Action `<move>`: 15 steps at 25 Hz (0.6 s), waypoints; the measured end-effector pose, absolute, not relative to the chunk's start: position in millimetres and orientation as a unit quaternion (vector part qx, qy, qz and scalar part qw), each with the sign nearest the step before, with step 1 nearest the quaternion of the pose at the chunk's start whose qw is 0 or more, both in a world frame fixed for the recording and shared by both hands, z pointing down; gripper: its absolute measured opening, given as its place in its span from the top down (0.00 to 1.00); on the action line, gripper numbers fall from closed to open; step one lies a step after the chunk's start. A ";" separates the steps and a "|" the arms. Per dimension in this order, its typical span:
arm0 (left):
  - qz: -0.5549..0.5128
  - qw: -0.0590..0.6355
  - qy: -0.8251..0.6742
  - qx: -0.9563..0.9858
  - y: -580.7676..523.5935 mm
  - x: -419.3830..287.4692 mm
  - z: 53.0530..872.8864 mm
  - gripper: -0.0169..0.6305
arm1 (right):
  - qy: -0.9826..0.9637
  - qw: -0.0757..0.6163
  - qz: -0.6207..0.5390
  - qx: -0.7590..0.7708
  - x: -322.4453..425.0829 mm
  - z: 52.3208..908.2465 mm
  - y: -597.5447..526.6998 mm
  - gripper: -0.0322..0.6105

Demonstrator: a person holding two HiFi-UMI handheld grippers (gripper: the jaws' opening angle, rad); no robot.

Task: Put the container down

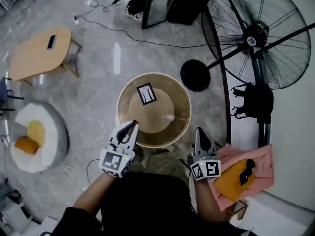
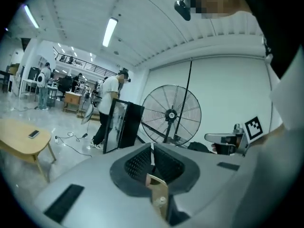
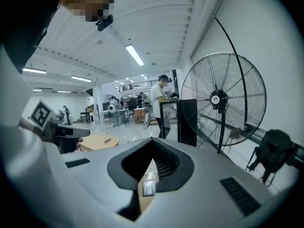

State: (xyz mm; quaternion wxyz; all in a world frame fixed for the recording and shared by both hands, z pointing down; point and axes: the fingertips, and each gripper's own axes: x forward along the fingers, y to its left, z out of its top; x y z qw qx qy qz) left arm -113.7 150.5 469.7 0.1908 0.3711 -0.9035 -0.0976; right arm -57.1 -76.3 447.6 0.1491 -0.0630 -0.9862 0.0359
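A round tan container (image 1: 154, 77) with a sloping wall fills the middle of the head view, level with my grippers. A marker card (image 1: 146, 93) and a small white knob (image 1: 170, 117) sit inside it. My left gripper (image 1: 133, 127) reaches its near left rim. In the left gripper view the jaws (image 2: 152, 148) are closed, with a thin tan strip (image 2: 159, 194) of the container between them. My right gripper (image 1: 199, 132) is at the near right rim. Its jaws (image 3: 153, 141) also meet, over a tan strip (image 3: 145, 201) carrying a white tab.
A big standing fan (image 1: 256, 33) with a round black base (image 1: 195, 75) stands at the right, a black bag (image 1: 253, 100) hanging on it. A low wooden table (image 1: 39, 53) and a white seat (image 1: 34, 136) are at the left. Pink cloth (image 1: 256, 163) lies near right.
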 end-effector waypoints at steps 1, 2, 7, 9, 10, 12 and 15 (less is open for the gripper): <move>-0.096 0.180 -0.906 0.371 157.5 -117.6 452.7 0.92 | -0.988 0.138 0.031 -0.056 -62.7 428.8 -81.0 0.92; -0.097 0.167 -0.908 0.371 164.2 -121.6 434.9 0.92 | -0.990 0.126 0.022 -0.051 -67.5 409.7 -86.5 0.92; -0.078 0.098 -0.923 0.364 188.9 -149.5 352.1 0.93 | -0.997 0.067 -0.029 -0.037 -81.6 332.2 -114.1 0.92; -0.076 0.079 -0.932 0.346 191.9 -158.6 329.9 0.93 | -0.996 0.066 -0.035 -0.043 -86.7 317.0 -121.6 0.92; -0.077 0.072 -0.936 0.336 190.0 -165.0 320.6 0.93 | -0.996 0.066 -0.036 -0.045 -91.4 310.5 -125.6 0.92; -0.087 0.060 -0.941 0.320 177.8 -173.0 304.3 0.93 | -0.996 0.066 -0.037 -0.051 -98.6 299.5 -137.2 0.92; -0.097 0.041 -0.941 0.321 149.5 -167.1 287.3 0.93 | -0.995 0.065 -0.041 -0.060 -99.3 289.1 -157.0 0.92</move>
